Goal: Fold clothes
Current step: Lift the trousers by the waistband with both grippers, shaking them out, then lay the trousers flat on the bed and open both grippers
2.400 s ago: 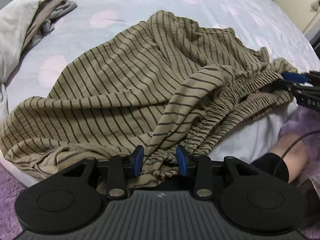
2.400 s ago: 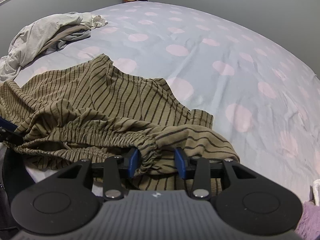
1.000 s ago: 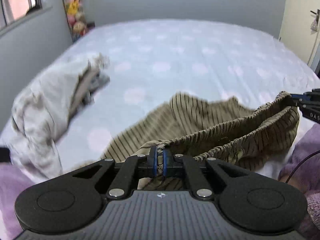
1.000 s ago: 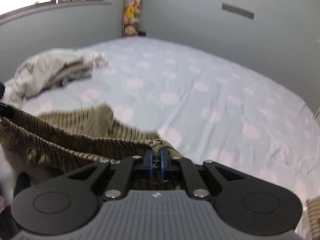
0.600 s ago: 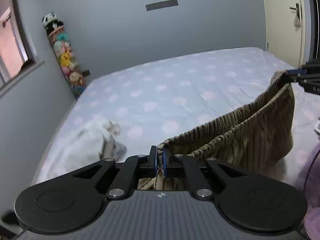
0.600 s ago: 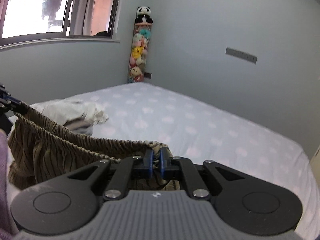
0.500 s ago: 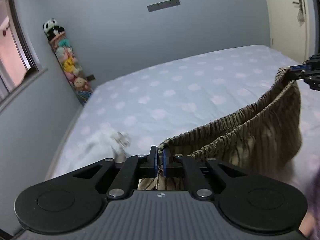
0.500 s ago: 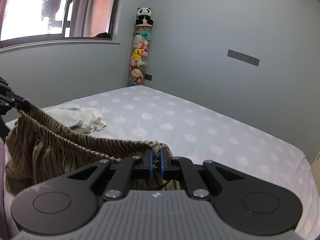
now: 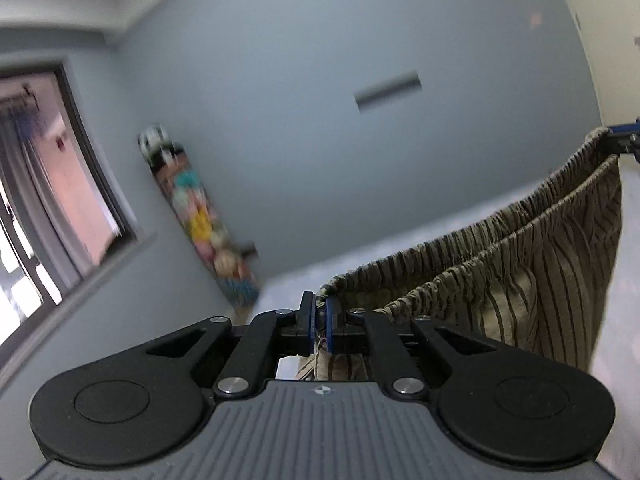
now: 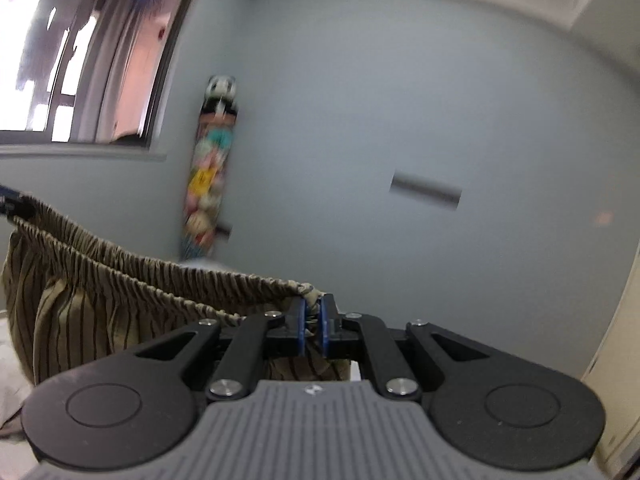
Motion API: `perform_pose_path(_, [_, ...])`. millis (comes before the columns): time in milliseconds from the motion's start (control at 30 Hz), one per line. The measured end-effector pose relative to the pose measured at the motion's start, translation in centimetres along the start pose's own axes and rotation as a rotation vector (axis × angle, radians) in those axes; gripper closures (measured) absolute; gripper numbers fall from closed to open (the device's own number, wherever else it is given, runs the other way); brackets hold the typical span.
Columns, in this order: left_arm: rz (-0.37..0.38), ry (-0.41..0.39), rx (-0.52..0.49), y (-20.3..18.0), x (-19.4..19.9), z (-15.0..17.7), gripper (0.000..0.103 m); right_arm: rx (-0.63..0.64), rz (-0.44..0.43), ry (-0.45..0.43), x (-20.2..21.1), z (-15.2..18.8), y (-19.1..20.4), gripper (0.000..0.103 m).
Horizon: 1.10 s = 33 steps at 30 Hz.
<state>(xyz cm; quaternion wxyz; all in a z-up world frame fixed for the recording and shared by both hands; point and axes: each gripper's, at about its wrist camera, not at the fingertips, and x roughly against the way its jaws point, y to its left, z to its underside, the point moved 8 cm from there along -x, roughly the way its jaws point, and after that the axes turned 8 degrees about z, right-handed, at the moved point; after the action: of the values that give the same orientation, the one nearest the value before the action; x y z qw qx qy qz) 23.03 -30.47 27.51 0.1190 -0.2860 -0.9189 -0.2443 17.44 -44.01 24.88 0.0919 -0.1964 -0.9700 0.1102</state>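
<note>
Trousers (image 9: 520, 280) of olive cloth with dark stripes hang in the air, the gathered waistband stretched as the long axis between both grippers. In the left wrist view the band runs from centre toward 2 o'clock; the cloth drops below it. The left gripper (image 9: 319, 322) pinches one end, fingers (image 9: 307, 320) nearly pressed together on the fabric. The right gripper (image 10: 313, 326) pinches the other end likewise. A column of soft toys (image 10: 208, 168) hangs in the room's corner beside the window (image 10: 80, 52).
</note>
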Motion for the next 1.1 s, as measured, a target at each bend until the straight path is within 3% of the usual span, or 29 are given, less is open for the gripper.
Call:
perform_pose_path(133, [0.009, -0.1, -0.016, -0.4, 3.4, -1.4, 0.1, 0.045, 0.047, -0.085, 2.5, -2.8, -1.5, 0.094])
perform_pose_path(267, [0.059, -0.083, -0.059, -3.6, 4.4, 3.8, 0.1, 0.065, 0.032, -0.061, 5.0, 0.3, -1.6, 0.094])
perform_pose_path(367, [0.108, -0.015, -0.061, -6.6, 3.9, 9.9, 0.1, 0.077, -0.014, 0.008, 6.3, 5.8, -0.8, 0.094])
perform_pose_path(500, [0.174, 0.137, -0.098, -12.2, 3.4, 20.5, 0.1, 0.081, -0.104, 0.186, 7.4, 16.5, 1.3, 0.094])
perform_pose_path(633, [0.268, 0.316, -0.041, -17.2, 2.9, 30.6, 0.1, 0.067, -0.163, 0.359, 9.1, 27.1, 3.8, 0.095])
perform_pose_path(767, [0.309, 0.451, 0.034, -20.8, 3.3, 38.1, 0.1, -0.008, -0.208, 0.546, 10.6, 36.0, 6.5, 0.095])
perform_pose_path(900, [0.307, 0.506, 0.075, -21.3, 4.1, 41.5, 0.1, -0.078, -0.204, 0.663, 12.5, 41.7, 7.9, 0.095])
perform_pose_path(1100, [0.302, 0.517, 0.11, -21.8, 8.2, 41.9, 0.1, -0.199, -0.16, 0.698, 14.3, 43.0, 6.7, 0.096])
